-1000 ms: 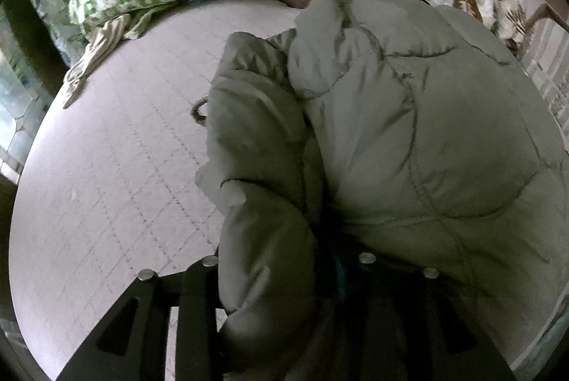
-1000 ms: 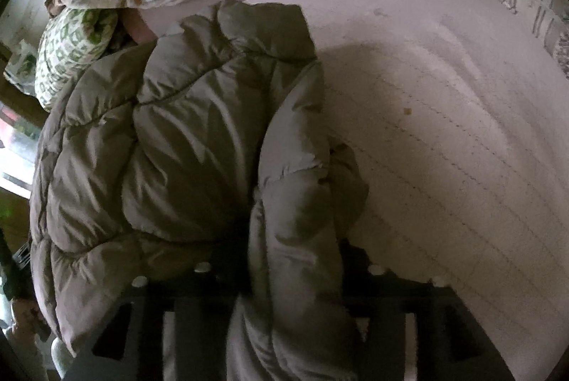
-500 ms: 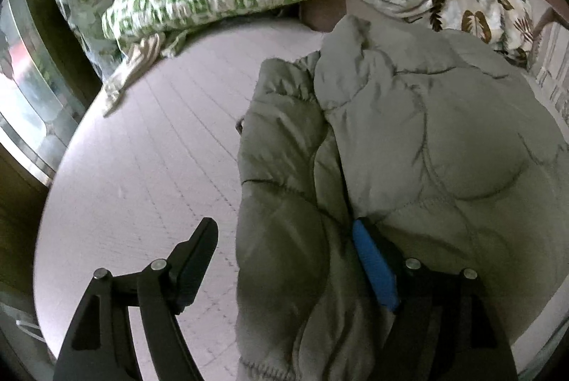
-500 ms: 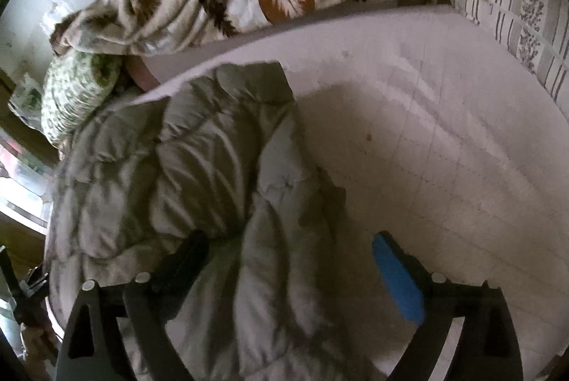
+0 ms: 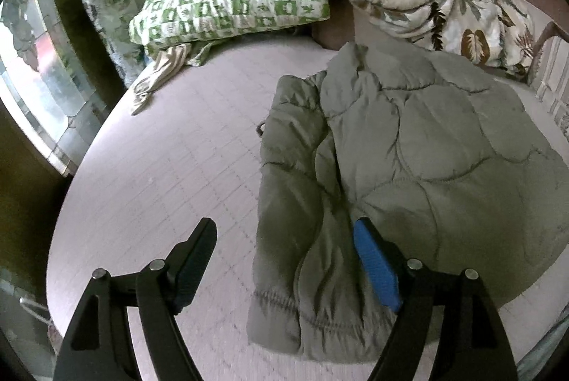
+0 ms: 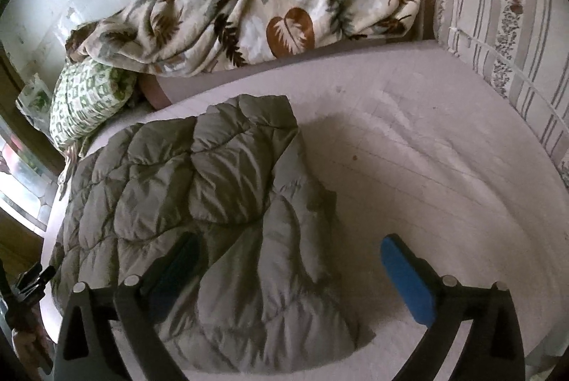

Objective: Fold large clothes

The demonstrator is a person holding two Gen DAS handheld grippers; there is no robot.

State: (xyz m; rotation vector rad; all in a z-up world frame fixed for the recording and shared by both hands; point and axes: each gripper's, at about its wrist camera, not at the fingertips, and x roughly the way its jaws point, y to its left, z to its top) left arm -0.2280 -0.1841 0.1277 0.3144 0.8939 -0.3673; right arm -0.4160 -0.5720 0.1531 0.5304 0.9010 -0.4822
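A bed with a pale quilted mattress cover fills both views. On it lies a grey-green puffer jacket, folded into a bulky bundle with its sleeves laid along the sides; in the left wrist view it sits from centre toward 3 o'clock. A leaf-print blanket is heaped along the far edge at 12 o'clock. A green-and-white checked pillow lies at 11 o'clock in the left view. A striped cushion stands at 2 o'clock in the right view. The left gripper is spread wide, holding nothing, above the jacket's near sleeve. The right gripper is likewise wide apart and empty, over the jacket's near corner.
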